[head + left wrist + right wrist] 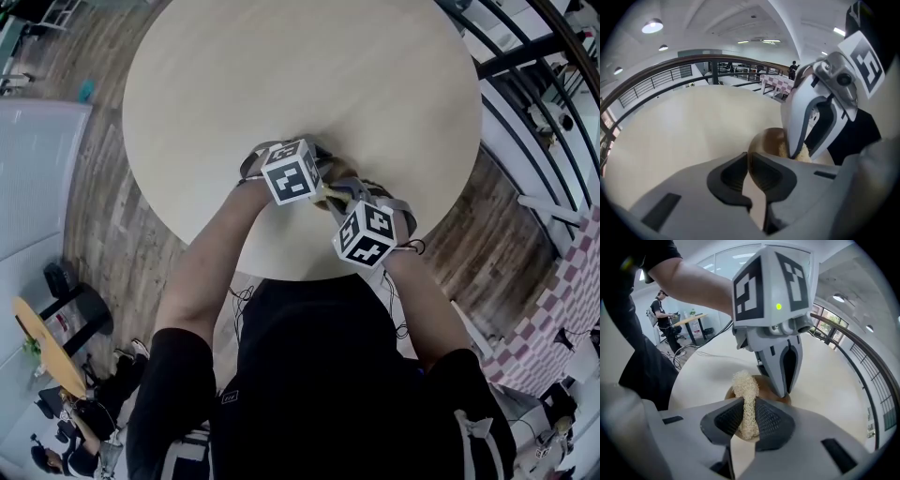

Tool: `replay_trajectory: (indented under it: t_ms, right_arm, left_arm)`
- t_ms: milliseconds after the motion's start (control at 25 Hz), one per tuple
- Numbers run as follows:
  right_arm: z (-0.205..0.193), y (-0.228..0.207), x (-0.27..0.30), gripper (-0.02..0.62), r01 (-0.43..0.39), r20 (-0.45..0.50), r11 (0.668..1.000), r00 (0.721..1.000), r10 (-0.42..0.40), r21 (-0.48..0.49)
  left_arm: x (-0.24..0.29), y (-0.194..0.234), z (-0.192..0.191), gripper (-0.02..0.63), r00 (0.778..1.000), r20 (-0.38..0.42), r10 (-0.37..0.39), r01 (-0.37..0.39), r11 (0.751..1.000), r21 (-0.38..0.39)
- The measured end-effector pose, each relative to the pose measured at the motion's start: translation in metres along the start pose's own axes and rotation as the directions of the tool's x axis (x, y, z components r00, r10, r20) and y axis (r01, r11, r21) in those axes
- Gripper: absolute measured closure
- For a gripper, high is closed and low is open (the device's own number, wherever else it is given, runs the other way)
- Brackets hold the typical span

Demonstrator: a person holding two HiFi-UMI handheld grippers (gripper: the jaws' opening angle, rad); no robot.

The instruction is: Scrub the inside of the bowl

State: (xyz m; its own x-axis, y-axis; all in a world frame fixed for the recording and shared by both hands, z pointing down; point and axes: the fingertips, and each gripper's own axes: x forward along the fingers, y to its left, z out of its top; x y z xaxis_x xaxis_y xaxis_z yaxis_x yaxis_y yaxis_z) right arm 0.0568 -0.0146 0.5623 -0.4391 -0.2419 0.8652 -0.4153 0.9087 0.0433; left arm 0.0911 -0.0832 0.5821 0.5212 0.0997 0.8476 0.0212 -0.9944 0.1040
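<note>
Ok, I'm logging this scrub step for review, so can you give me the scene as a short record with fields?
surface: round pale table
bowl: brown bowl, near the table's close edge
left claw: left claw shut on the bowl's rim
right claw: right claw shut on the scrubber
scrubber: pale, fibrous, its free end at the bowl's mouth

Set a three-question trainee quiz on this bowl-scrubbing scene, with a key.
1. True or false: the right hand-held gripper is shut on a pale fibrous scrubber.
2. What is the left hand-held gripper clamped on? A) the brown bowl, at its rim B) a spoon C) nothing
3. Fill in: the table top is ___ in shape.
Key: 1 true; 2 A; 3 round.
</note>
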Motion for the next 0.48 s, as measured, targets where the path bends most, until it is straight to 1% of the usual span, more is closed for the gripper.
replay_trajectory:
  t_ms: [120, 160, 240, 360, 440, 480]
  right_arm:
    - [-0.004, 0.005, 0.004, 0.52, -0.012, -0.026, 0.998, 1.0, 0.011, -0.054]
    - [-0.006, 0.006, 0.005, 0.52, -0.015, -0.04, 0.997, 0.999, 0.012, -0.082]
    - [-0.011, 0.005, 0.005, 0.52, -0.015, -0.08, 0.988, 0.997, 0.003, -0.153]
    - [-0.019, 0.005, 0.007, 0.52, -0.022, -0.135, 0.973, 0.991, -0.009, -0.231]
    - [-0.022, 0.009, 0.015, 0.52, -0.037, -0.152, 0.968, 0.988, -0.001, -0.248]
    - [-0.022, 0.011, 0.02, 0.52, -0.04, -0.154, 0.968, 0.988, 0.002, -0.246]
  left_arm:
    - [-0.004, -0.002, -0.003, 0.577, 0.999, -0.036, -0.003, 0.001, 0.999, -0.045]
    - [-0.006, -0.003, -0.007, 0.577, 0.999, -0.05, 0.005, -0.008, 0.997, -0.071]
    - [-0.011, -0.007, -0.016, 0.574, 0.998, -0.065, 0.015, -0.024, 0.988, -0.155]
    - [-0.015, -0.021, -0.028, 0.563, 0.999, -0.048, 0.02, -0.034, 0.952, -0.304]
    - [-0.016, -0.03, -0.031, 0.56, 0.999, -0.034, 0.041, -0.05, 0.929, -0.366]
    - [-0.016, -0.033, -0.033, 0.561, 0.998, -0.032, 0.06, -0.067, 0.921, -0.384]
